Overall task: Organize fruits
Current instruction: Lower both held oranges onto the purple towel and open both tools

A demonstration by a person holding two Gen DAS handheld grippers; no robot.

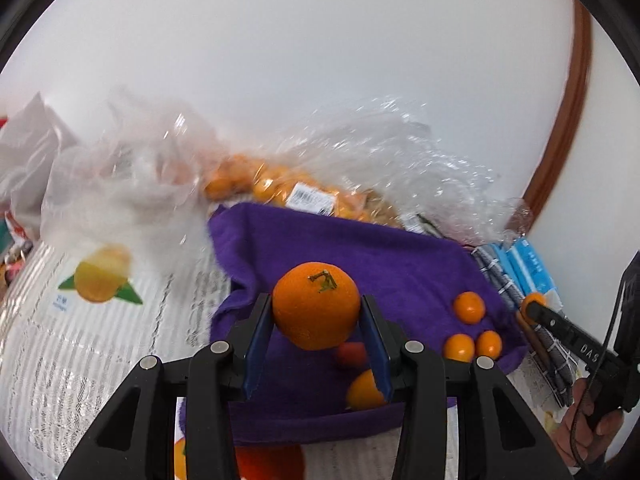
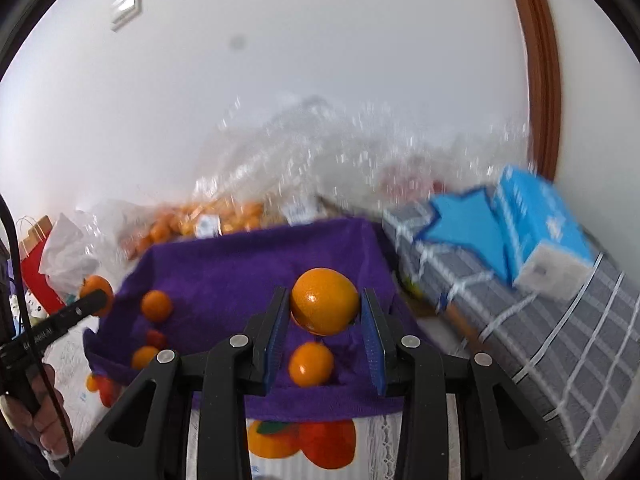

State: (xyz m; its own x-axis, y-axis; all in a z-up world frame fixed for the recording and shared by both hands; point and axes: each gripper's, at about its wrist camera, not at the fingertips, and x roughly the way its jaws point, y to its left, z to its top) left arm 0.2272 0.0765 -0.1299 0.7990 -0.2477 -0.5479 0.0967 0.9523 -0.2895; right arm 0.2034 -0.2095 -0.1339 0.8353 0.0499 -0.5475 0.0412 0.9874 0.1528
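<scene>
Fruit fills both pairs of tongs. In the left wrist view, the left gripper (image 1: 317, 320) is closed on a large orange (image 1: 316, 306), stem scar facing up, its blue pads (image 1: 258, 338) pressed against either side. The orange is held up above a purple towel (image 1: 360, 256) spread on a white printed tablecloth (image 1: 80, 340). On the towel to the right lie three small oranges (image 1: 469, 307) in a loose cluster, two of them touching, and below the jaws sit another small orange (image 1: 363, 391) and a reddish fruit (image 1: 351, 354) (blurred, kind unclear). At the far right the right gripper (image 1: 534, 307) shows side-on, an orange fruit at its tip.

In the right wrist view, the right gripper (image 2: 325, 312) has a second orange (image 2: 324, 301) between its pads; the left pad touches it, and whether the right pad does is hard to tell. A smaller orange (image 2: 311, 363) lies on the purple towel (image 2: 224, 268) just beneath. At the left edge the left gripper (image 2: 94, 298) appears with its orange at the tip. Behind the towel rest clear plastic bags (image 2: 320, 152) with many small oranges inside (image 2: 192, 220). To the right, a blue tissue pack (image 2: 540, 224) lies on a grey checked cloth (image 2: 560, 320).
</scene>
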